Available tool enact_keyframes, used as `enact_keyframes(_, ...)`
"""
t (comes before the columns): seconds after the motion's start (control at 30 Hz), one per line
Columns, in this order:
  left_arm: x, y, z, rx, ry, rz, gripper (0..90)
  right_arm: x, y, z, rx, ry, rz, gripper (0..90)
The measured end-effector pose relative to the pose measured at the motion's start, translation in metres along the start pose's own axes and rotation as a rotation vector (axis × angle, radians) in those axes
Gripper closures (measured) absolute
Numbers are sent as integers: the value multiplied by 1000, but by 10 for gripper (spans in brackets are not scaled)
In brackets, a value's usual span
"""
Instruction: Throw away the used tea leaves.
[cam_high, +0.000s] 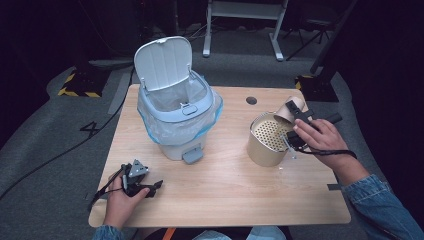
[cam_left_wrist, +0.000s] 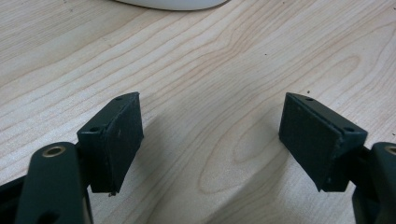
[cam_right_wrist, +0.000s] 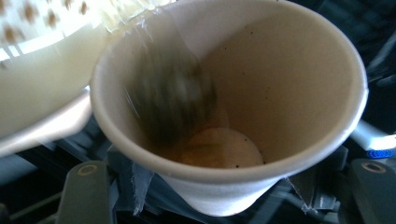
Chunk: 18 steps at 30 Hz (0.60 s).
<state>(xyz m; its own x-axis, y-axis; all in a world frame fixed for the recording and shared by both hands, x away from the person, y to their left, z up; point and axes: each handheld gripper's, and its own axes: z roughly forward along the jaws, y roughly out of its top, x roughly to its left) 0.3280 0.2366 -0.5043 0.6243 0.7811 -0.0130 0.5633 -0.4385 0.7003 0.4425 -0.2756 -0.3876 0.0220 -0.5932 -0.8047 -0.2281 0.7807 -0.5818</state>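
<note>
The right tool (cam_high: 296, 111) is clenched on a paper cup (cam_high: 291, 108), at the right side of the worktop (cam_high: 230, 190). The cup is tilted, with its mouth turned toward a round gold container (cam_high: 265, 140) that has a perforated insert (cam_high: 272, 134) inside. In the right gripper view the paper cup (cam_right_wrist: 261, 93) sits between the two jaws, which press on its lower wall from both sides, and its rim lies just beside the pale rim of the container (cam_right_wrist: 42, 116). Inside the cup a dark blurred lump (cam_right_wrist: 170, 100) lies against the wall, and some brownish rest is at the bottom; I cannot tell what the lump is. The right hand (cam_high: 320, 137) holds this tool above the near right edge of the container.

The left tool (cam_high: 145, 182) is released and rests low on the near left part of the worktop, in the left hand (cam_high: 120, 202). In the left gripper view its jaws stand wide apart, with only bare wood (cam_left_wrist: 210, 93) between them and nothing touching the pads (cam_left_wrist: 123, 135).

Between the two tools, farther back and to the left of the centre, stands a pale pedal bin (cam_high: 177, 120) with its lid (cam_high: 162, 62) open upright and a blue-edged bag (cam_high: 215, 112) lining it. Its pedal (cam_high: 192, 156) points to the near side. The bin is well apart from both tools and from the cup
</note>
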Motion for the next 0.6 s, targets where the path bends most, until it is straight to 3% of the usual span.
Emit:
enact_keyframes(0.07, 0, 0, 0, -1, -1, -4, 221, 3, 6, -3, 43, -59, -115, 324)
enact_keyframes(0.13, 0, 0, 0, 0, 0, 1, 221, 5, 11, -6, 57, -100, -193, 324)
enact_keyframes(0.2, 0, 0, 0, 0, -1, -3, 221, 6, 14, -8, 76, -129, -240, 324)
enact_keyframes(0.33, 0, 0, 0, 0, -1, -4, 221, 5, 16, -11, 84, -170, -256, 324)
enact_keyframes(0.6, 0, 0, 0, 0, 0, 0, 221, 2, 18, -14, 75, -188, -263, 323)
